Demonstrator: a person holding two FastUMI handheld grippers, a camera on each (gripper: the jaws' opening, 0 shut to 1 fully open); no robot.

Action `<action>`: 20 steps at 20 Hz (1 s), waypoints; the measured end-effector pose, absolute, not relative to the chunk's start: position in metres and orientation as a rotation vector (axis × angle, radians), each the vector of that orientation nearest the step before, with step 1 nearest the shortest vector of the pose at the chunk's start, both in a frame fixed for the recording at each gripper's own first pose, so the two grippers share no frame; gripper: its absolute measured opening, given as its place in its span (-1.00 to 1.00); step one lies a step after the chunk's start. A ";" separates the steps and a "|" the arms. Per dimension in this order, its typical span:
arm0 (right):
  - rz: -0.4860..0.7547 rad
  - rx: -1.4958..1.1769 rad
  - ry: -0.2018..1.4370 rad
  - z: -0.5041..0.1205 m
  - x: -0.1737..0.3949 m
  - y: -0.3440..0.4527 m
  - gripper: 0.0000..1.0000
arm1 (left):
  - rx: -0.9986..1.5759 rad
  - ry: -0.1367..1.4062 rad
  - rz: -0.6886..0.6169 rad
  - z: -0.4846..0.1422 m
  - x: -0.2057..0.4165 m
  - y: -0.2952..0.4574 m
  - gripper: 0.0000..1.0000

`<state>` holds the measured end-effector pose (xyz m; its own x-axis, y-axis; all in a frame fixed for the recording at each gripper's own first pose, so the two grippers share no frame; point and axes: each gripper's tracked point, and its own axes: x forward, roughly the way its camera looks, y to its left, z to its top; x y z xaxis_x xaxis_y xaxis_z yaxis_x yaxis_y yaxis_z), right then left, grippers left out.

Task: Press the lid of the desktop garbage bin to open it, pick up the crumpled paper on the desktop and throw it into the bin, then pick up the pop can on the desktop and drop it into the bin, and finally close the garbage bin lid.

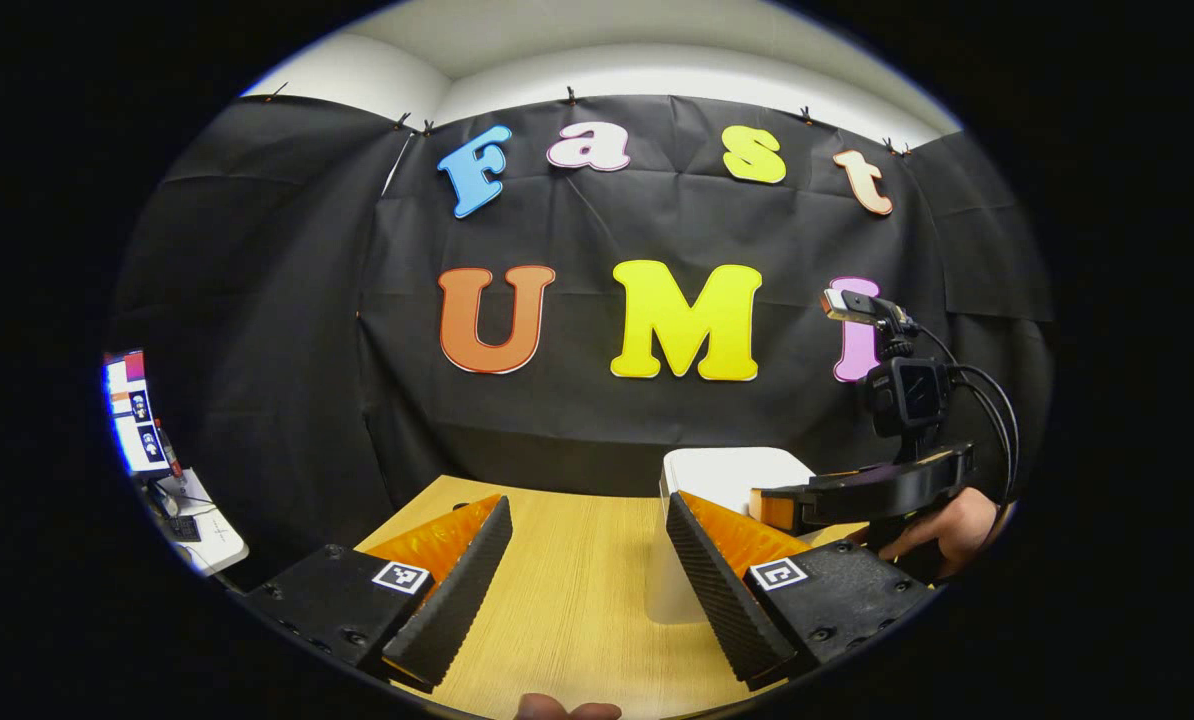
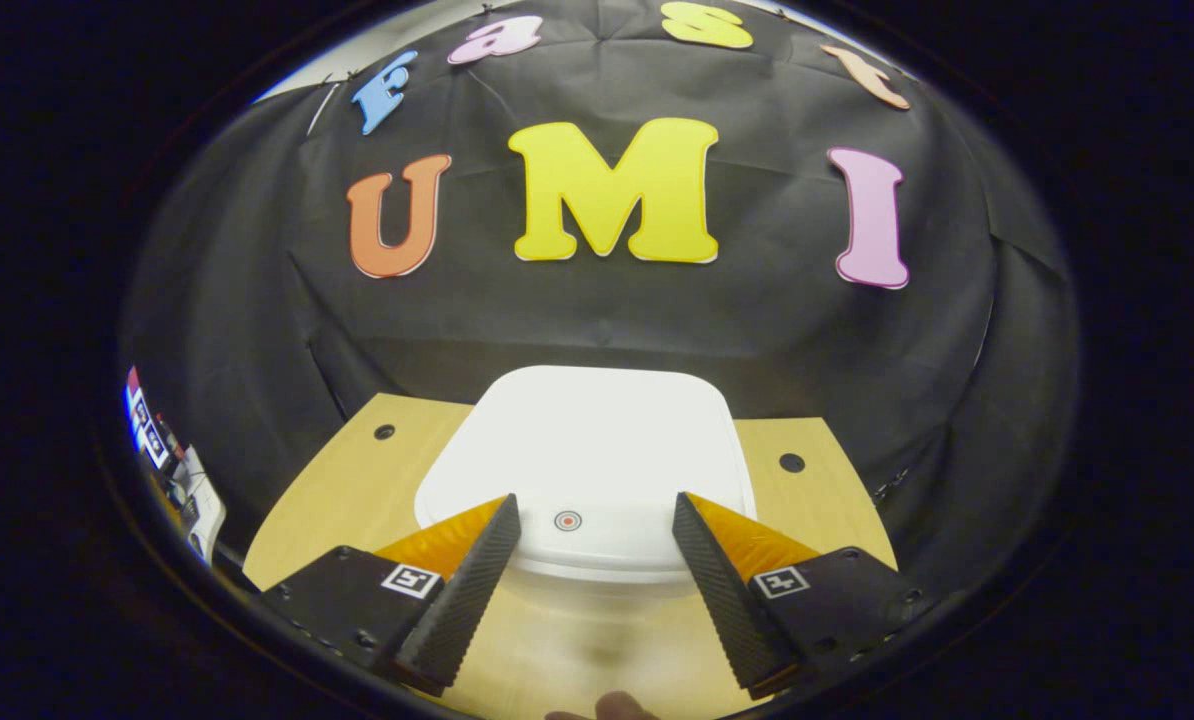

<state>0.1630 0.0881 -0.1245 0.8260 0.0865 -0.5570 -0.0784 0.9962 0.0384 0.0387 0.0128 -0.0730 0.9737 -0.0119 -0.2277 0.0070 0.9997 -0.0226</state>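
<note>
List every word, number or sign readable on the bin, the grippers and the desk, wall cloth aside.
bin lid: no words, just a small ring mark.
square markers on left gripper and right gripper: coded patterns, no text.
monitor at the edge: too small to read.

White bin point(image 2: 582, 455) — lid closed.

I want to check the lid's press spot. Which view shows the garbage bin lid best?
The right gripper view: the whole closed lid faces the camera, its round mark between the open fingers. The left gripper view catches just a corner, behind the right gripper.
</note>
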 end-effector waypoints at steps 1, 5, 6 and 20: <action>0.087 -0.001 0.584 -0.124 0.163 0.088 0.96 | -0.024 0.231 -0.013 -0.073 0.041 0.011 1.00; 0.082 0.022 0.558 -0.130 0.161 0.090 0.97 | -0.030 0.235 -0.031 -0.076 0.047 -0.001 1.00; 0.085 0.012 0.565 -0.133 0.159 0.090 0.99 | -0.031 0.234 -0.035 -0.075 0.048 -0.002 1.00; 0.028 0.008 0.303 -0.078 0.139 0.032 0.91 | 0.014 0.141 -0.109 -0.035 0.094 -0.024 0.99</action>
